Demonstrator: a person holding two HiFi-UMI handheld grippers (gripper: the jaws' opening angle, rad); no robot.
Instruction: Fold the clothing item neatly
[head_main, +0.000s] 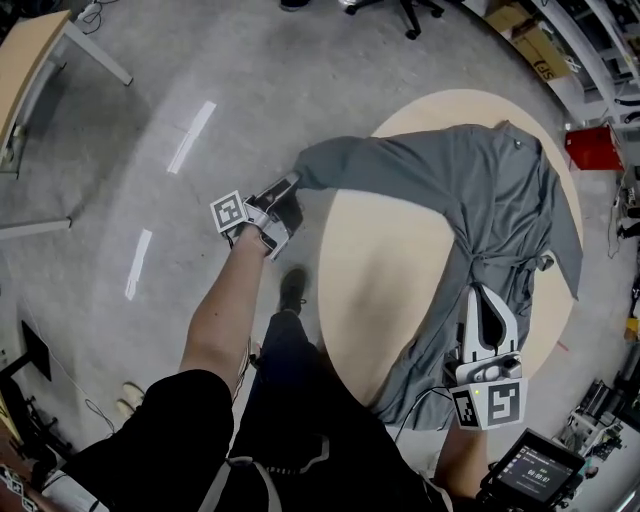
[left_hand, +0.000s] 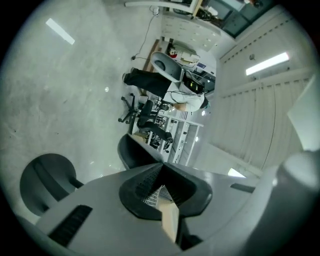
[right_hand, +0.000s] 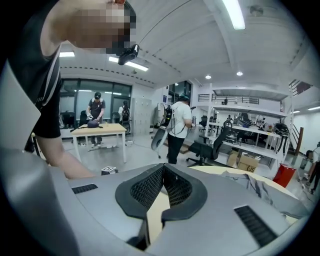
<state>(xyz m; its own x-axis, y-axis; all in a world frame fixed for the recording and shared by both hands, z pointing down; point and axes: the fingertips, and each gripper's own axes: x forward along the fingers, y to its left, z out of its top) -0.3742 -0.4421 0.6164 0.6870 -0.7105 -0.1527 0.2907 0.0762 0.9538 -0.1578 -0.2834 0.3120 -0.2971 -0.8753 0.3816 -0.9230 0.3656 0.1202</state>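
A grey long-sleeved garment (head_main: 450, 180) lies spread over the round wooden table (head_main: 380, 270), and its lower part hangs over the near edge. My left gripper (head_main: 292, 185) is off the table's left side, shut on the end of one sleeve (head_main: 330, 165), which stretches out over the floor. In the left gripper view the jaws meet at the tips (left_hand: 162, 165), and a dark flap of sleeve (left_hand: 132, 152) shows past them. My right gripper (head_main: 479, 290) is shut over the garment's middle, where the cloth gathers into a ridge at its tips. In the right gripper view (right_hand: 164, 167) its jaws are together, with garment folds (right_hand: 260, 187) beside them.
A red box (head_main: 592, 148) and cardboard boxes (head_main: 535, 45) stand beyond the table at the right. A wooden desk (head_main: 30, 60) is at the far left. A handheld screen (head_main: 530, 470) sits at the bottom right. Office chairs (left_hand: 150, 80) and people (right_hand: 177, 130) are further off.
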